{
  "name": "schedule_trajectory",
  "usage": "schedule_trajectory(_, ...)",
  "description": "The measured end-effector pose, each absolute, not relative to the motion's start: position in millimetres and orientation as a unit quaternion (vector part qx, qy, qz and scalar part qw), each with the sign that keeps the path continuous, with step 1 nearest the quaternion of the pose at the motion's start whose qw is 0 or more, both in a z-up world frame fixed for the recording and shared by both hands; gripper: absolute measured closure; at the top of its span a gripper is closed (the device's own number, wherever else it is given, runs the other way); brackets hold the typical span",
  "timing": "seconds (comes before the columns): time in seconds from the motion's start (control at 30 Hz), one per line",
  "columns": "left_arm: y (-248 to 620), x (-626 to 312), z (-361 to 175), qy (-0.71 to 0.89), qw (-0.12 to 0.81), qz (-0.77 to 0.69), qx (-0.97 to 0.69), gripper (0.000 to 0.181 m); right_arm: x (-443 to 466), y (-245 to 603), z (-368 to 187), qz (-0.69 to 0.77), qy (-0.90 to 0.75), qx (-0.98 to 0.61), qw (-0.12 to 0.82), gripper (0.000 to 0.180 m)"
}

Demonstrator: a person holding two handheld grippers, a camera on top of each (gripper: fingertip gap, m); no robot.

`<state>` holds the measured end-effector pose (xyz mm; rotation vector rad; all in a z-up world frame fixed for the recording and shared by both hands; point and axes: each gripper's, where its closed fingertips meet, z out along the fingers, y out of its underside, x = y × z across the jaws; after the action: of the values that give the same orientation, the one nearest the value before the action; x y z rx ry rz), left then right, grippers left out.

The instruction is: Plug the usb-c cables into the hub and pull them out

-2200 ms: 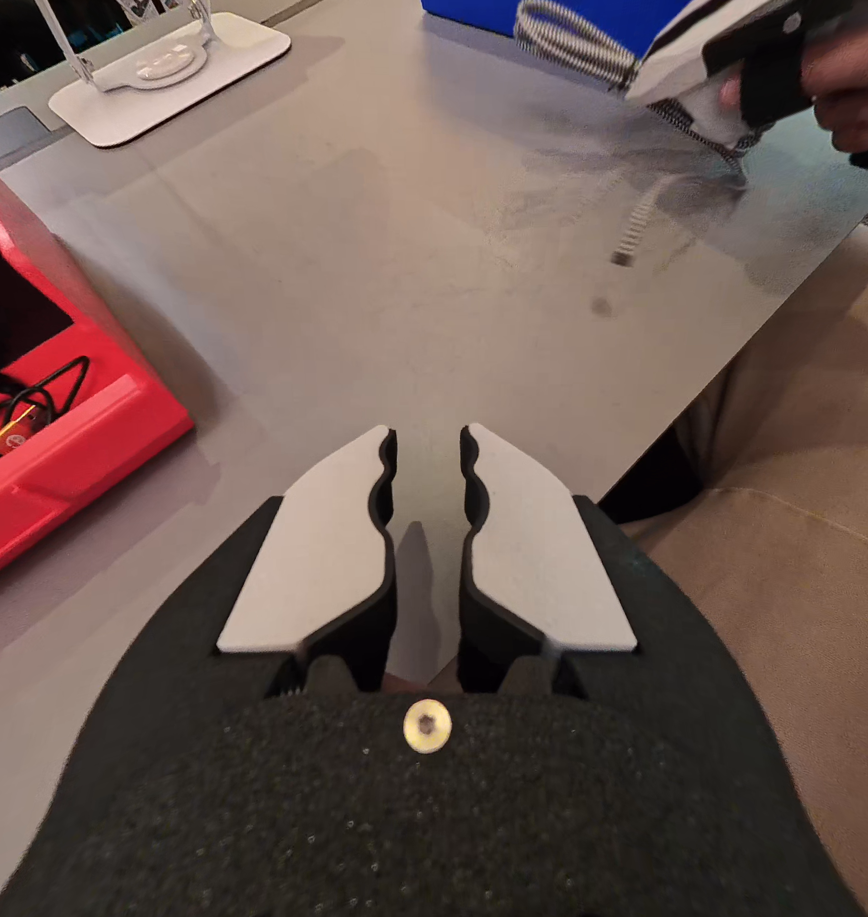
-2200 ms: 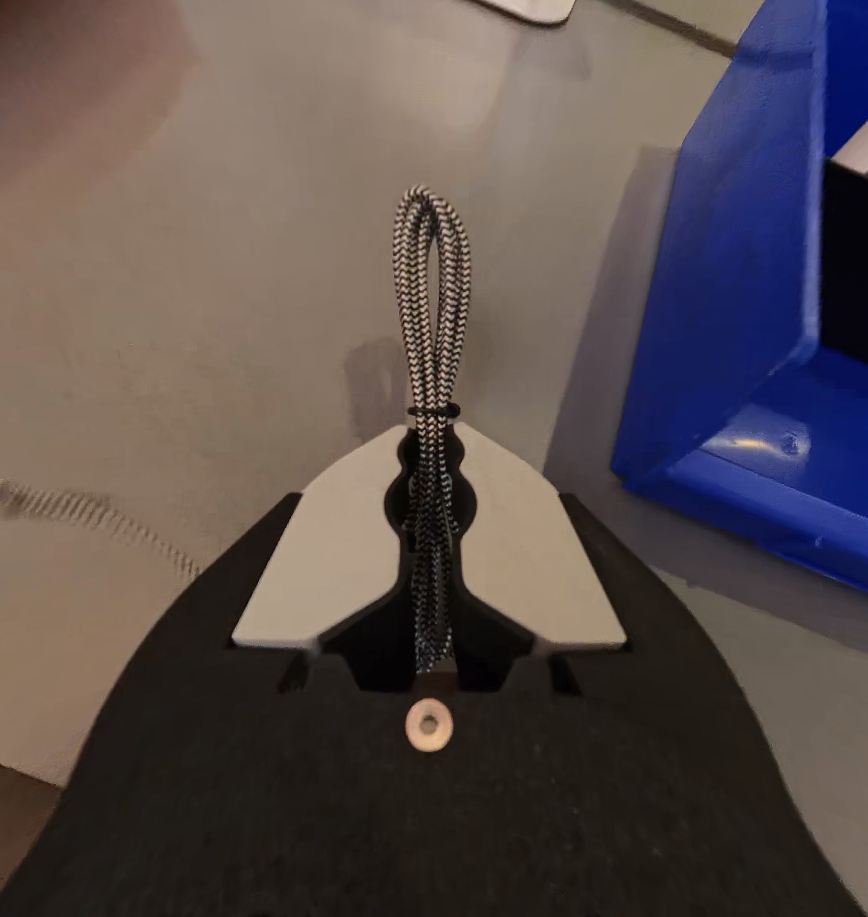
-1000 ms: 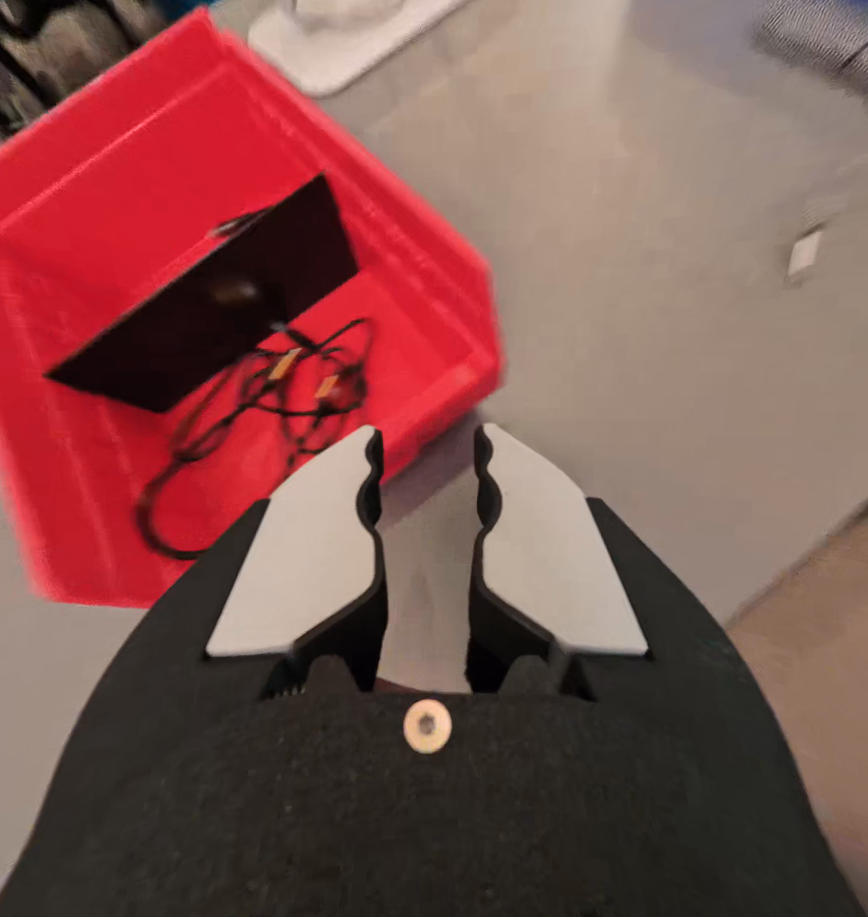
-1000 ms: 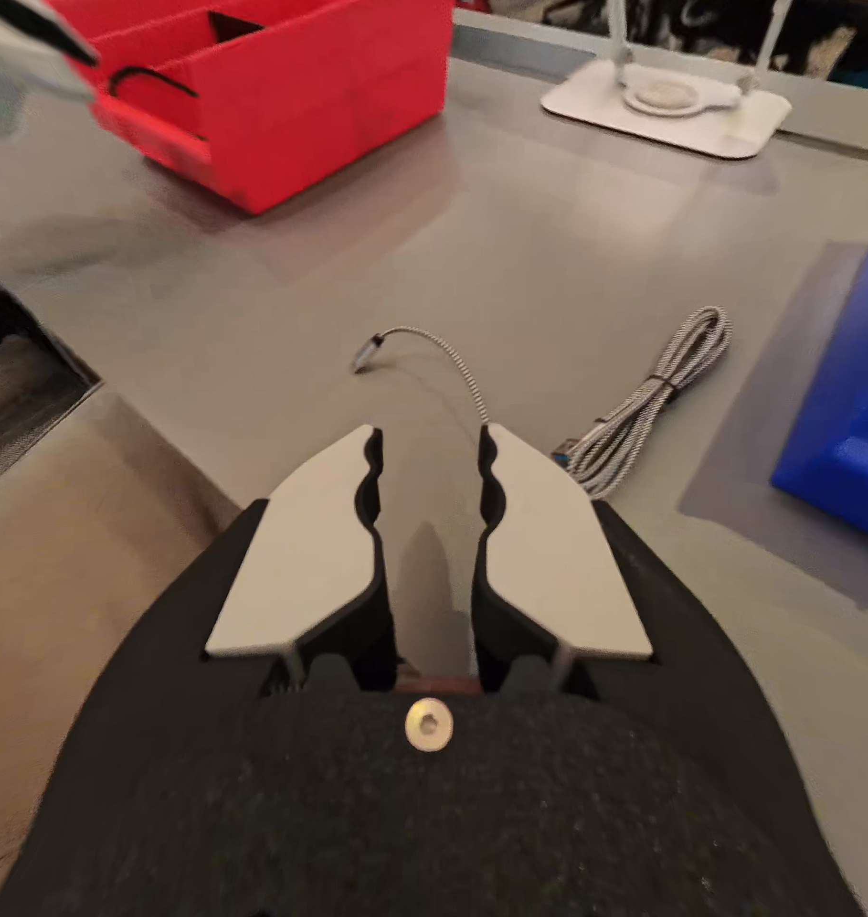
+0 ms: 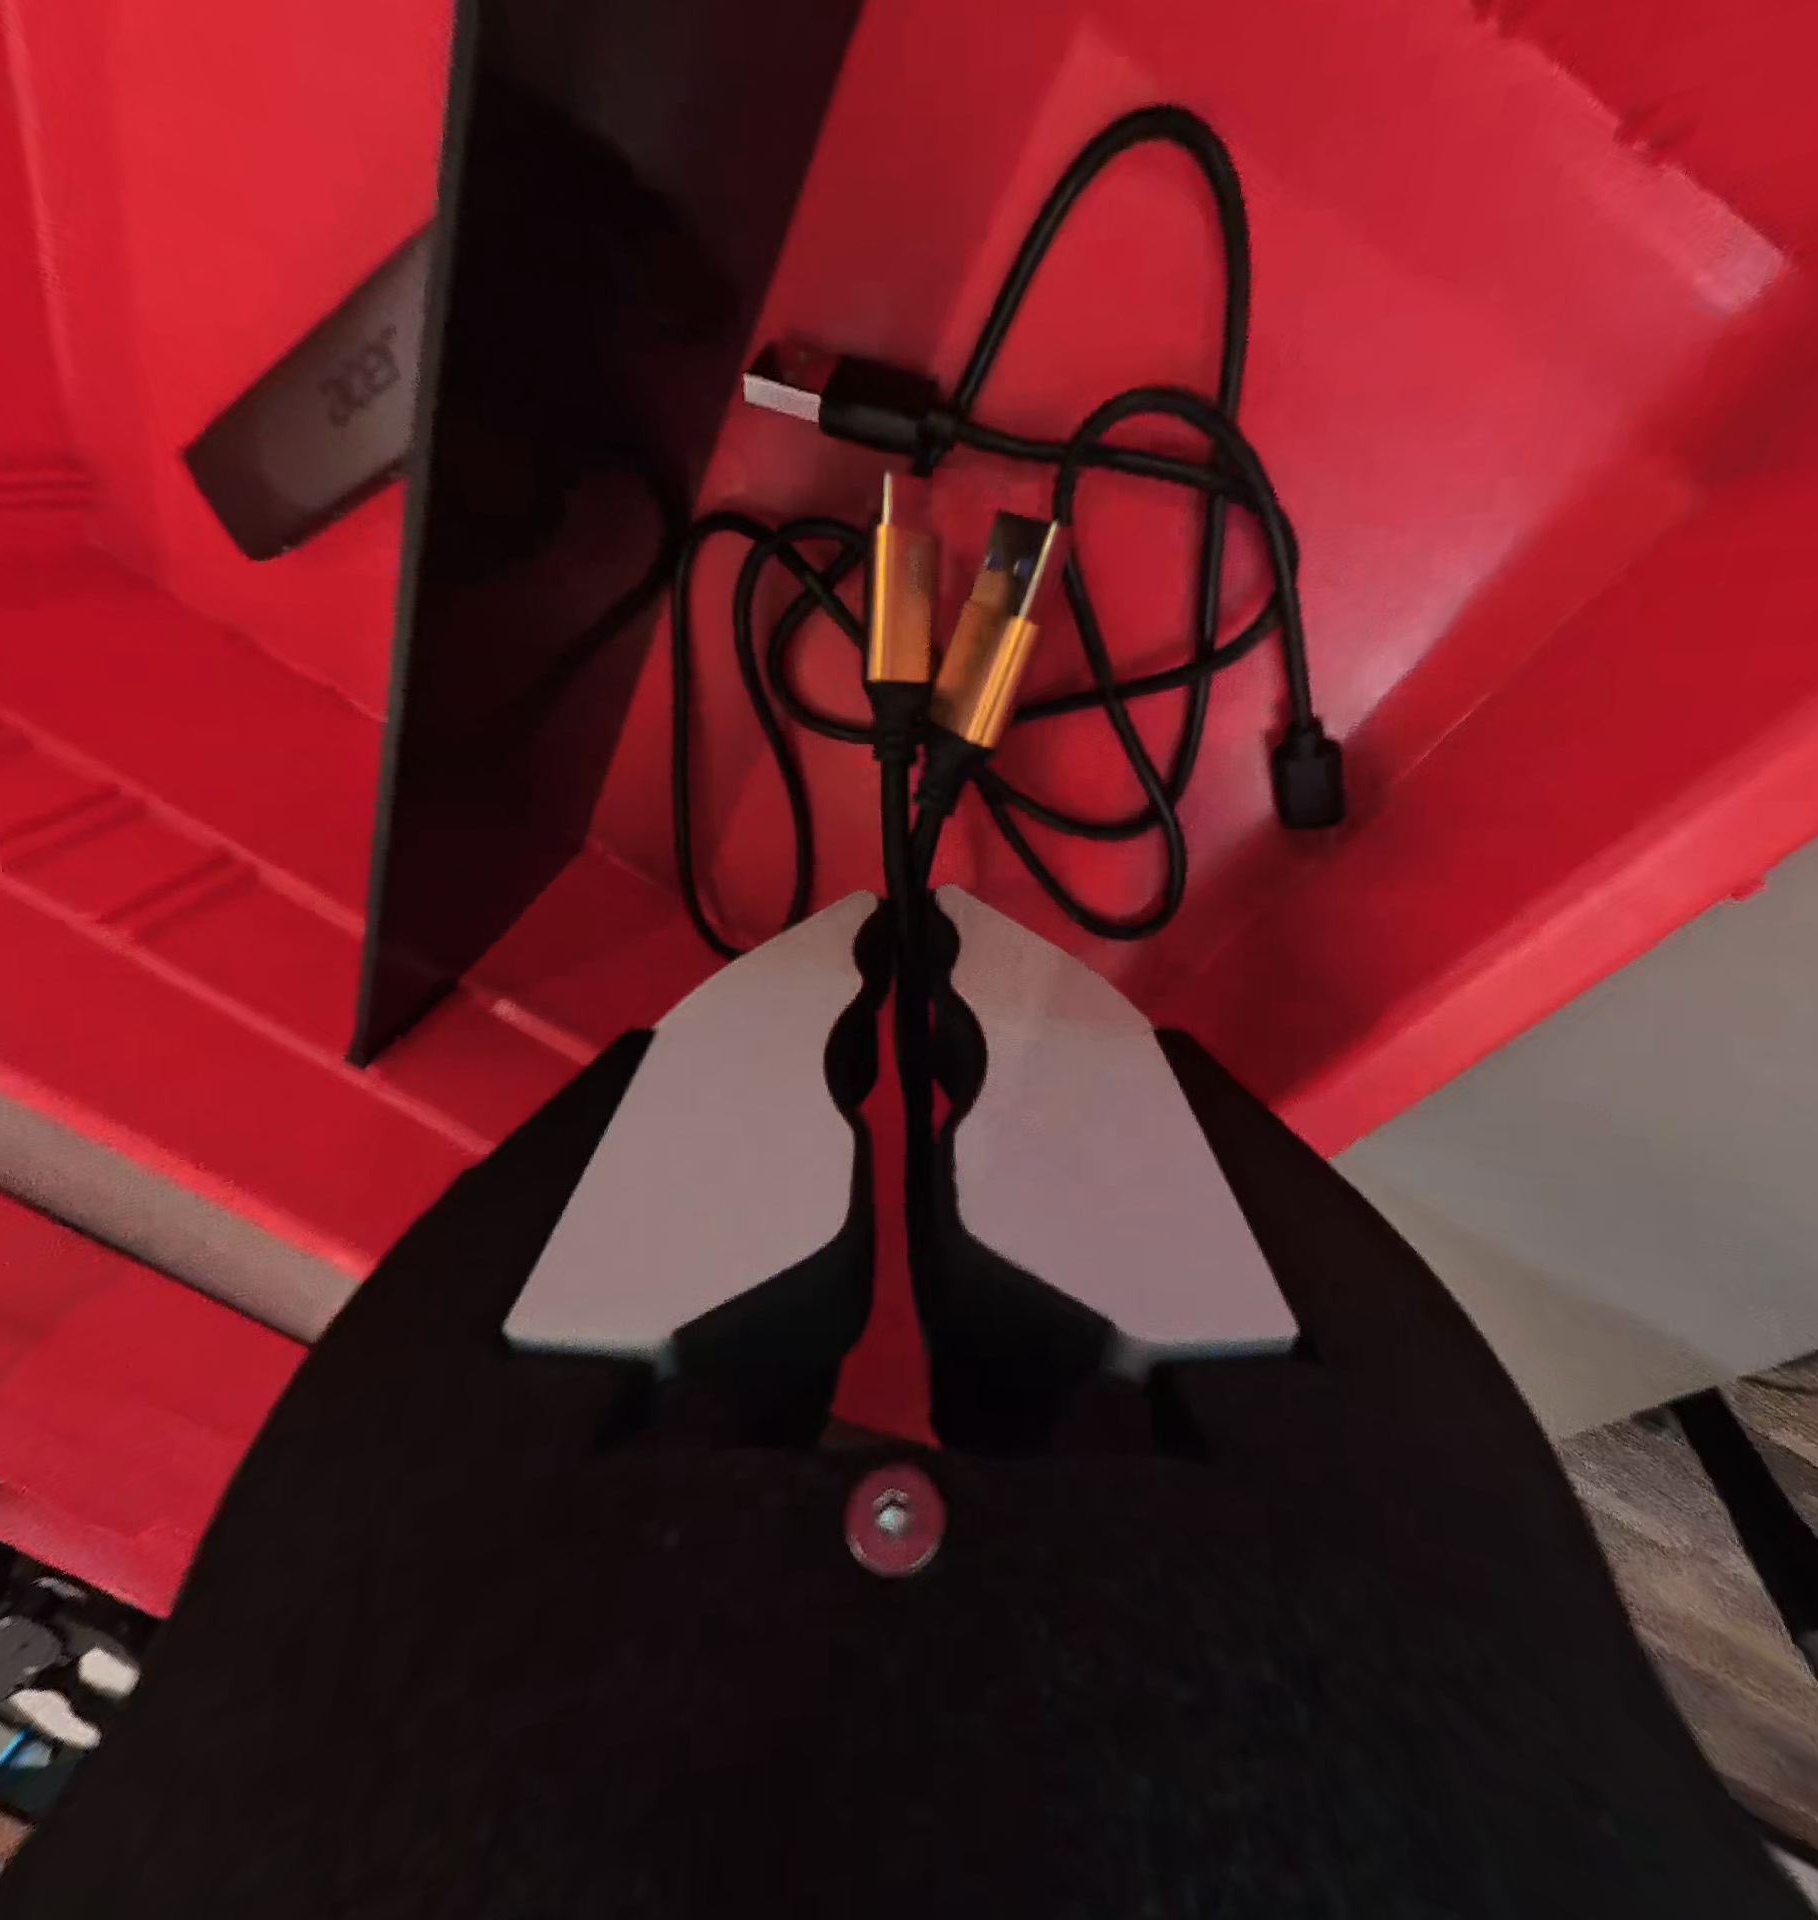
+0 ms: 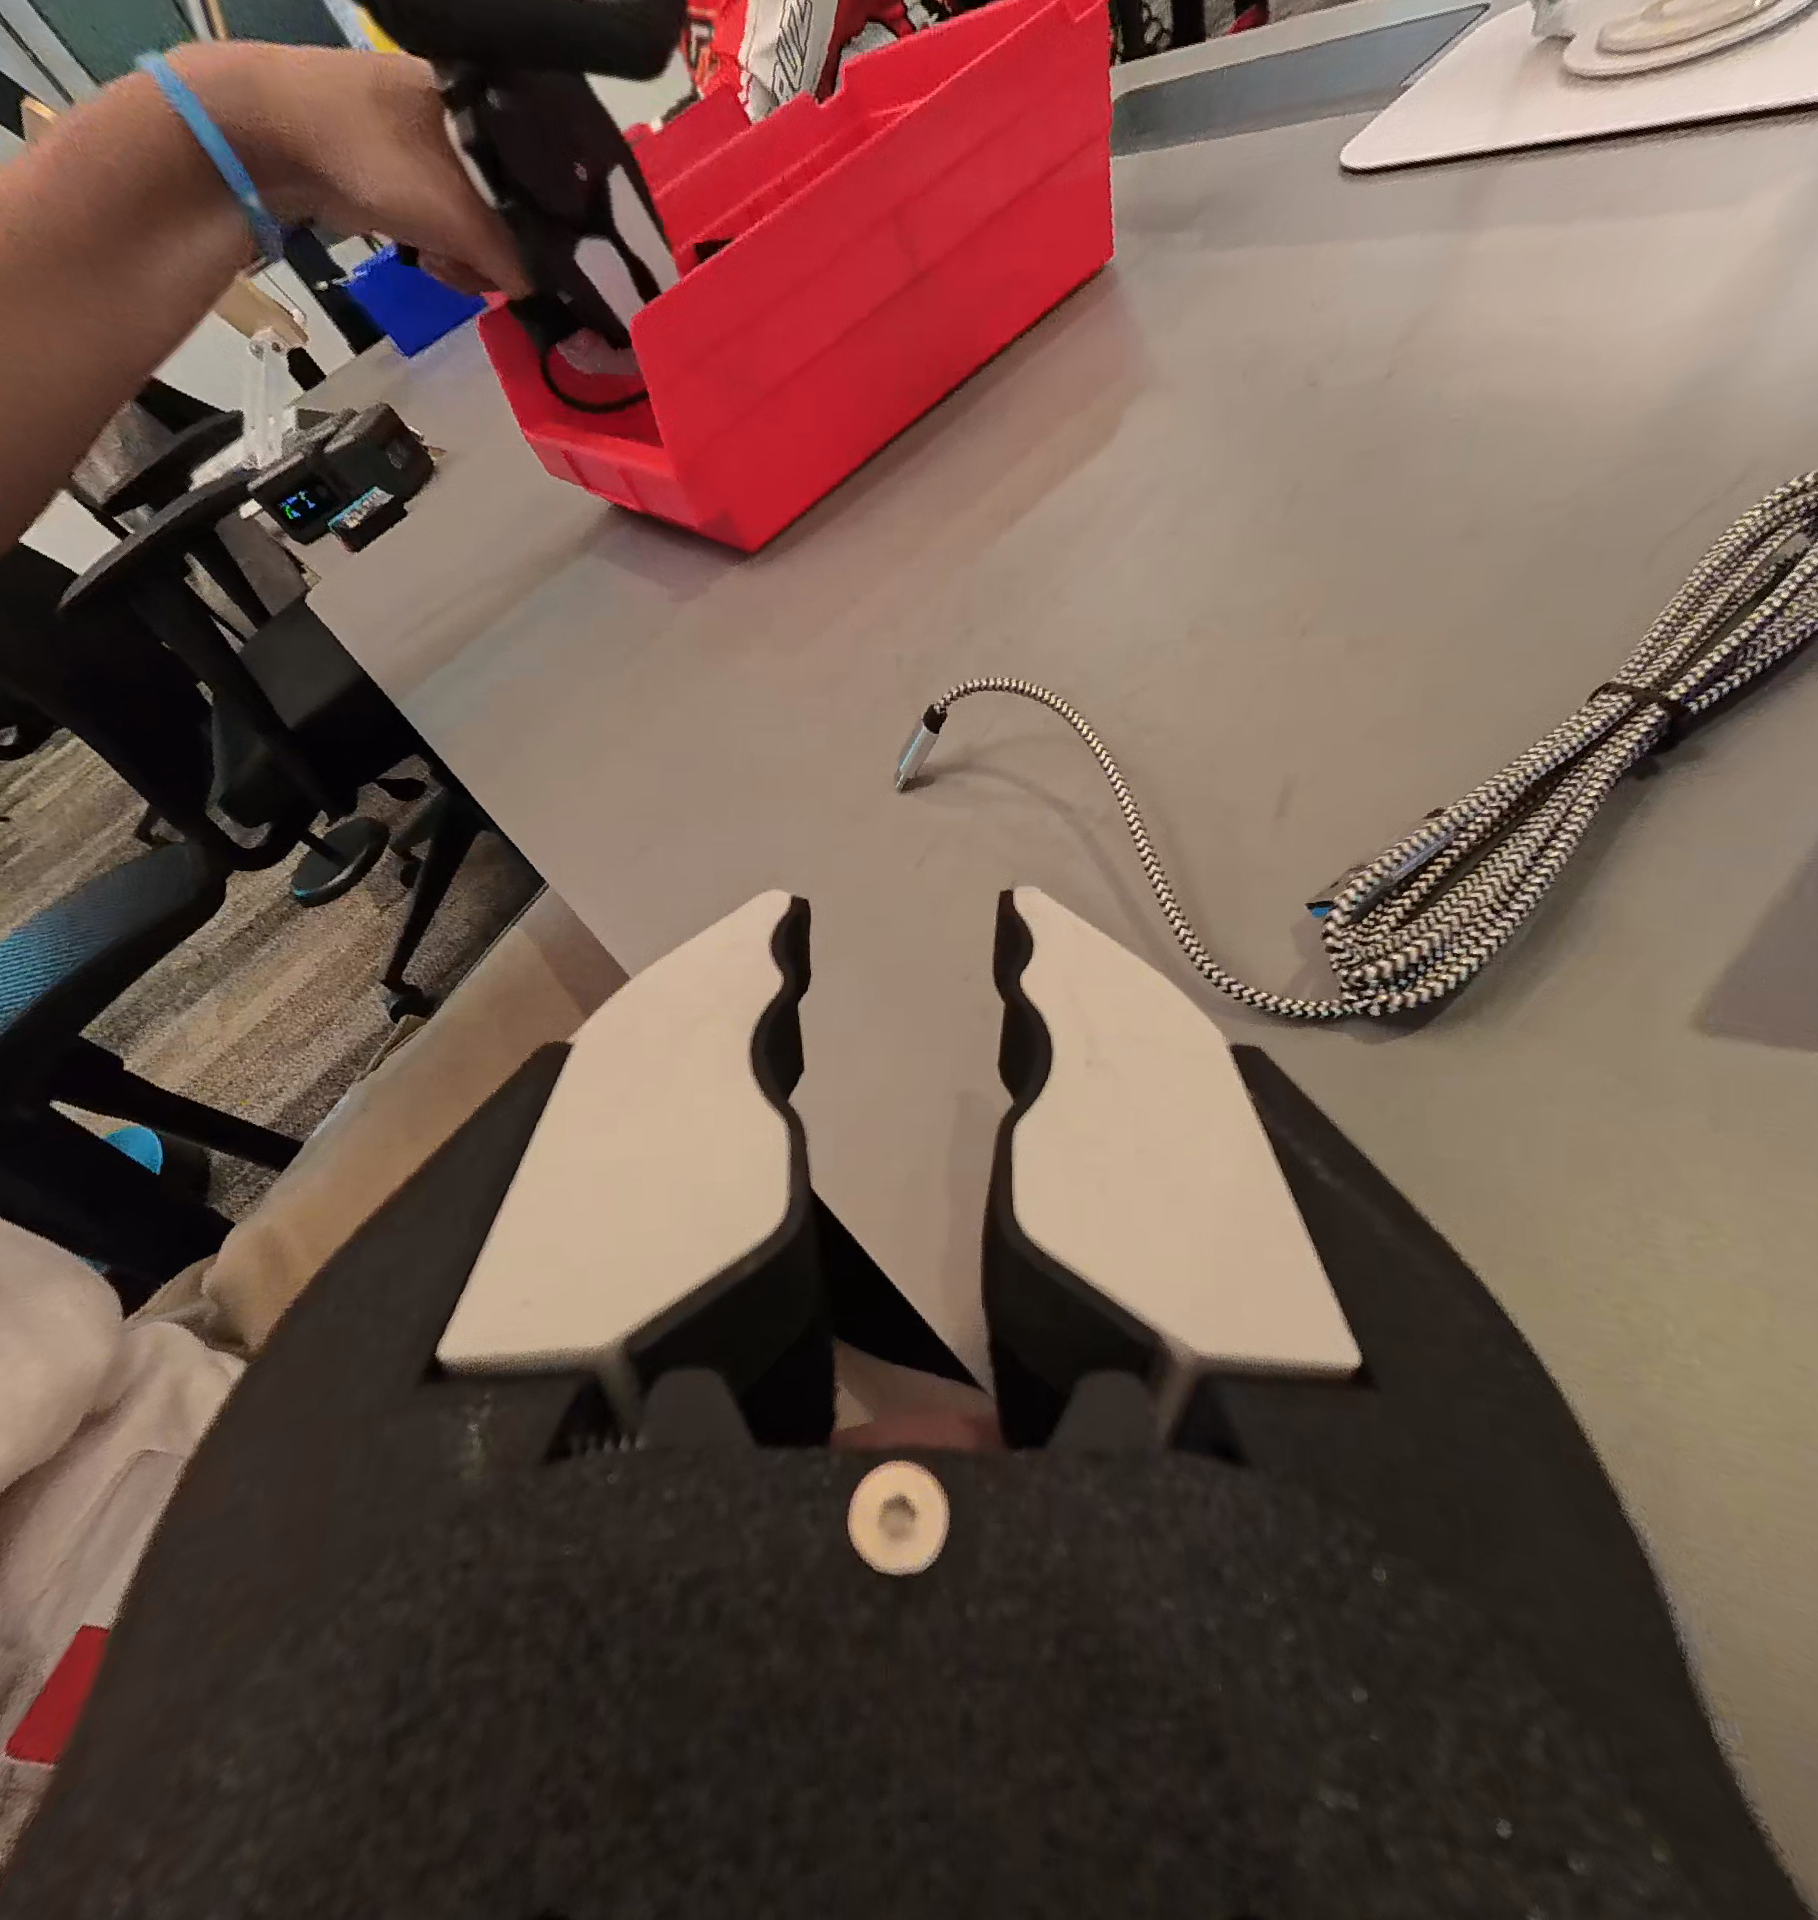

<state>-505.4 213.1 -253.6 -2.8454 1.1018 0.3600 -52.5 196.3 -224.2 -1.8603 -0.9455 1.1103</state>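
Left gripper [image 5: 905, 914] clamped on black cable [image 5: 900, 821] inside red bin [image 5: 1507, 312]; right gripper [image 6: 900, 914] apart above table [image 6: 1300, 468], braided cable [image 6: 1507, 831] to its right.

A: left gripper [image 5: 905, 914] is angled down, fingers pinched nearly together, a hand [image 6: 365, 156] wrapped around its handle.

B: yeah, and the right gripper [image 6: 903, 914] just hovers level, fingers spread, holding nothing.

Bin [image 6: 884, 260]: on the table [image 6: 1300, 520], far left; holds a tangle of cables [image 5: 1123, 665], with a divider [image 5: 531, 520] to their left and the hub [image 5: 313, 416] beyond it. Braided cable [image 6: 1570, 810] (coiled): on the table, right of the bin. Its plug [image 6: 915, 748]: left of the coil.
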Motion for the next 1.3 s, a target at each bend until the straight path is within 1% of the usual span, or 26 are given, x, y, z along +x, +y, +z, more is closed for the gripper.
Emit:
schedule_trajectory(0.1, 214.8, -509.3, -222.3, 0.351, 0.088, 0.161, -0.918, 0.177, -49.7, 199.0, -221.3, 0.438, -0.361, -0.728, 0.384, 0.147)
schedule_trajectory(0.23, 216.3, -493.3, -152.7, 0.274, 0.243, 0.178, -0.913, 0.178, -46.3, 201.7, -218.4, 0.431, -0.357, -0.727, 0.398, 0.149)
schedule_trajectory(0.3, 212.1, -450.6, -125.5, 0.25, 0.339, 0.115, -0.899, 0.177, -46.2, 202.2, -217.7, 0.428, -0.356, -0.727, 0.401, 0.149)
schedule_trajectory(0.33, 210.1, -417.7, -116.6, 0.24, 0.385, 0.054, -0.89, 0.177, -46.1, 202.6, -217.8, 0.425, -0.357, -0.728, 0.403, 0.149)
schedule_trajectory(0.37, 206.2, -380.7, -114.3, 0.238, 0.41, -0.014, -0.88, 0.177, -45.7, 202.9, -217.8, 0.422, -0.357, -0.728, 0.405, 0.149)
schedule_trajectory(0.4, 200.6, -344.8, -120.6, 0.245, 0.412, -0.067, -0.875, 0.177, -45.4, 203.3, -217.7, 0.419, -0.359, -0.728, 0.408, 0.149)
schedule_trajectory(0.43, 194.2, -314.2, -136.0, 0.261, 0.392, -0.089, -0.877, 0.177, -45.1, 203.7, -217.8, 0.416, -0.36, -0.728, 0.409, 0.149)
schedule_trajectory(0.5, 183.1, -266.4, -179.6, 0.292, 0.33, -0.085, -0.894, 0.177, -44.7, 204.6, -218.9, 0.412, -0.361, -0.729, 0.411, 0.15)
schedule_trajectory(0.57, 180.5, -229.7, -217.1, 0.291, 0.289, -0.091, -0.908, 0.177, -43.8, 205.1, -219.5, 0.407, -0.362, -0.73, 0.412, 0.15)
schedule_trajectory(0.63, 184.0, -207.1, -243.7, 0.271, 0.257, -0.118, -0.92, 0.177, -43.1, 205.9, -219.5, 0.401, -0.363, -0.731, 0.416, 0.15)
schedule_trajectory(0.73, 190.9, -186.0, -265.4, 0.24, 0.236, -0.162, -0.928, 0.177, -41.9, 206.9, -220.1, 0.397, -0.365, -0.731, 0.418, 0.15)
schedule_trajectory(0.8, 195.3, -184.6, -274.6, 0.231, 0.234, -0.154, -0.932, 0.177, -42.0, 206.4, -220.5, 0.396, -0.367, -0.731, 0.417, 0.15)
schedule_trajectory(0.9, 198.0, -175.8, -277.2, 0.223, 0.246, -0.17, -0.928, 0.174, -42.1, 204.9, -222.8, 0.393, -0.37, -0.734, 0.412, 0.15)
schedule_trajectory(0.97, 197.8, -175.1, -275.2, 0.234, 0.257, -0.161, -0.924, 0.153, -43.5, 203.5, -224.8, 0.392, -0.374, -0.735, 0.408, 0.15)
schedule_trajectory(1.0, 198.6, -175.6, -271.7, 0.237, 0.269, -0.158, -0.92, 0.15, -44.0, 202.8, -225.5, 0.391, -0.377, -0.735, 0.407, 0.15)
schedule_trajectory(1.13, 192.4, -190.9, -242.5, 0.268, 0.313, -0.152, -0.898, 0.144, -44.8, 202.7, -226.3, 0.386, -0.38, -0.735, 0.408, 0.15)
schedule_trajectory(1.23, 187.7, -256.5, -205.5, 0.273, 0.36, -0.038, -0.891, 0.144, -42.4, 205.2, -226.3, 0.384, -0.376, -0.737, 0.411, 0.15)
schedule_trajectory(1.3, 175.7, -318.4, -183.8, 0.249, 0.356, 0.032, -0.9, 0.145, -39.8, 207.4, -225.8, 0.385, -0.37, -0.739, 0.412, 0.15)
